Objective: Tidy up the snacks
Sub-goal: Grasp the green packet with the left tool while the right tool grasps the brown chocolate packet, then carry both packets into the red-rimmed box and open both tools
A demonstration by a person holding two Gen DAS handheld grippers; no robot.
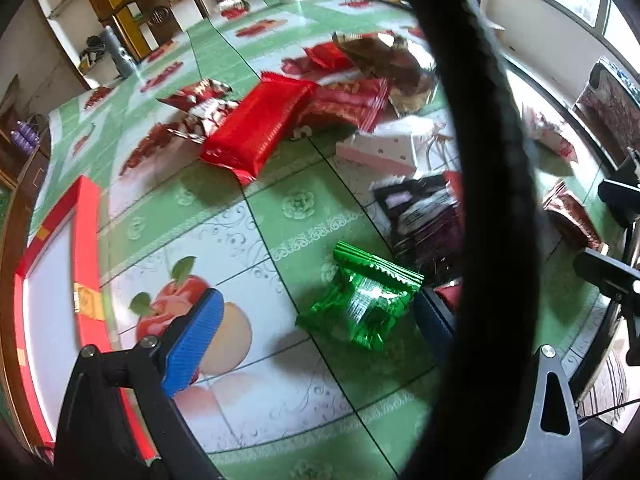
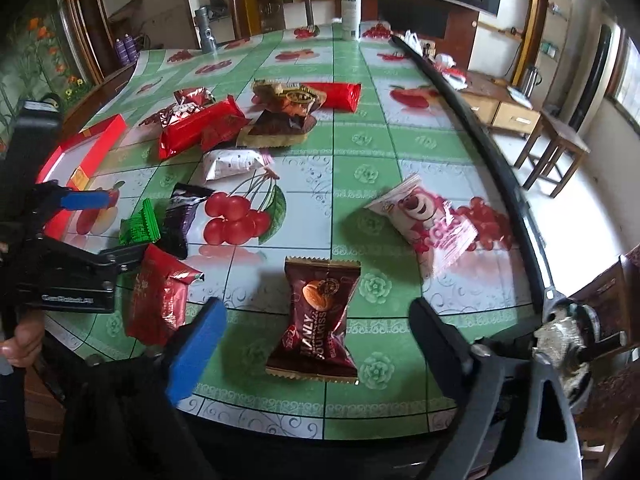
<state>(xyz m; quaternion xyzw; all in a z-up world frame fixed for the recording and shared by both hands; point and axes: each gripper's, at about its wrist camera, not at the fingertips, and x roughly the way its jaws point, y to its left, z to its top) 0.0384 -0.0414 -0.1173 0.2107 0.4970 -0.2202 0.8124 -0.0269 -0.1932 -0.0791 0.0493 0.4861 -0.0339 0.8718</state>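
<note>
Near table (image 2: 256,412) edge: right gripper (image 2: 316,344) jaws apart, straddling brown almond candy (image 2: 314,320), long axis running away from the edge, not yet pinched. Farther left: left gripper (image 1: 320,316) jaws apart w/ green candy (image 1: 360,300) between, untouched; red tray (image 1: 86,240) at left edge.
</note>
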